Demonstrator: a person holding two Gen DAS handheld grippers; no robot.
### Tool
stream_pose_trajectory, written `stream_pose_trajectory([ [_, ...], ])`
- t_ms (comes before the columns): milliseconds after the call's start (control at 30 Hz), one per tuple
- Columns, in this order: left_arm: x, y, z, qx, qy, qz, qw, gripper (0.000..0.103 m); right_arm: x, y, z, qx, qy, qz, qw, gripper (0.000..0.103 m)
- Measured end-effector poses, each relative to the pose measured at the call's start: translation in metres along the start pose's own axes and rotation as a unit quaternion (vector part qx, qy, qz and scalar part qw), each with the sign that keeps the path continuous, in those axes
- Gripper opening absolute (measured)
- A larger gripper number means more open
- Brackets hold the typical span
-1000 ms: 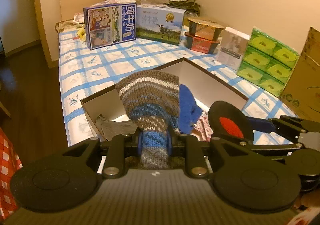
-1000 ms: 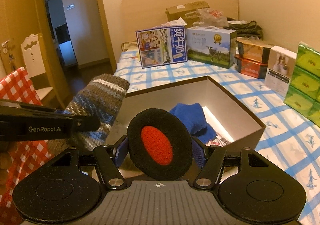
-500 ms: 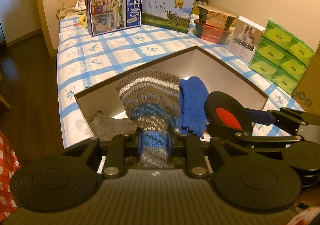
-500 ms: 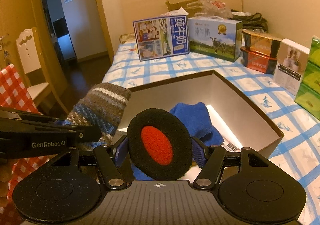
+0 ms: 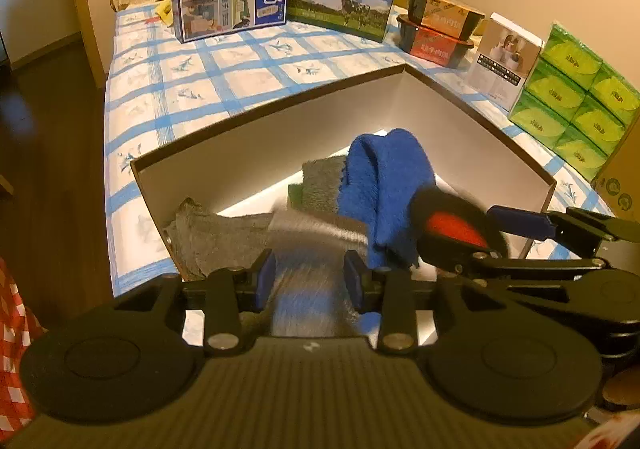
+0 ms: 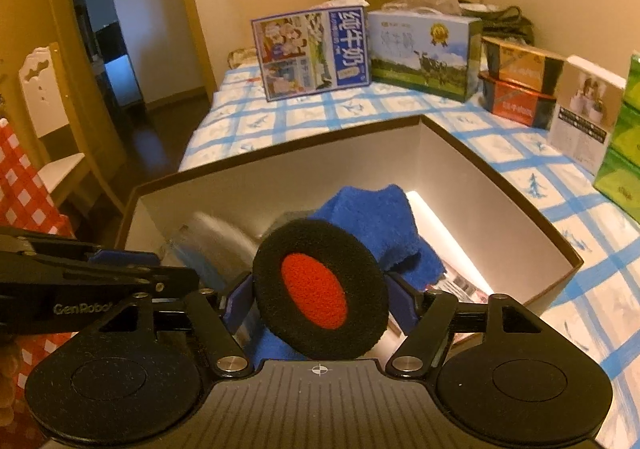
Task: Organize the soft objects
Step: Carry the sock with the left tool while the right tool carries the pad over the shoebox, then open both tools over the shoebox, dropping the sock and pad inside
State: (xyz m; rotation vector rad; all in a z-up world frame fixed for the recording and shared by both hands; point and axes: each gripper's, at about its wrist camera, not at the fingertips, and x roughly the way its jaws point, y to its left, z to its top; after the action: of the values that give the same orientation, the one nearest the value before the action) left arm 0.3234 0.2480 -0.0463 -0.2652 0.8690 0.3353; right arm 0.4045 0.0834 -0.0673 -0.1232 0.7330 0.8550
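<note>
Both tongs have sunk toward the box (image 5: 460, 97) on the bed. Left tongs (image 5: 309, 279) are opening; the blurred striped hat (image 5: 316, 249) slips between them. Right tongs (image 6: 320, 299), opening, still clasp the earmuff (image 6: 320, 289). At 1 o'clock the blue cloth (image 5: 384, 185) could snag either; the hat could land on the rim.

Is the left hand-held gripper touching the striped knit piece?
Cannot tell. Left wrist view: striped knit piece blurs between the opening jaws of the left hand-held gripper; neither contact nor gap is plain.
</note>
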Motion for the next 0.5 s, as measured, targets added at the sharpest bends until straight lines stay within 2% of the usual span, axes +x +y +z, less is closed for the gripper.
stream_pose_trajectory([
  [500,-0.0014,-0.0012,-0.0038,0.009,0.002,0.005,0.9999,0.034,-0.0081,-0.0075,-0.0066,0.003,0.007,-0.005,1.000,0.073],
])
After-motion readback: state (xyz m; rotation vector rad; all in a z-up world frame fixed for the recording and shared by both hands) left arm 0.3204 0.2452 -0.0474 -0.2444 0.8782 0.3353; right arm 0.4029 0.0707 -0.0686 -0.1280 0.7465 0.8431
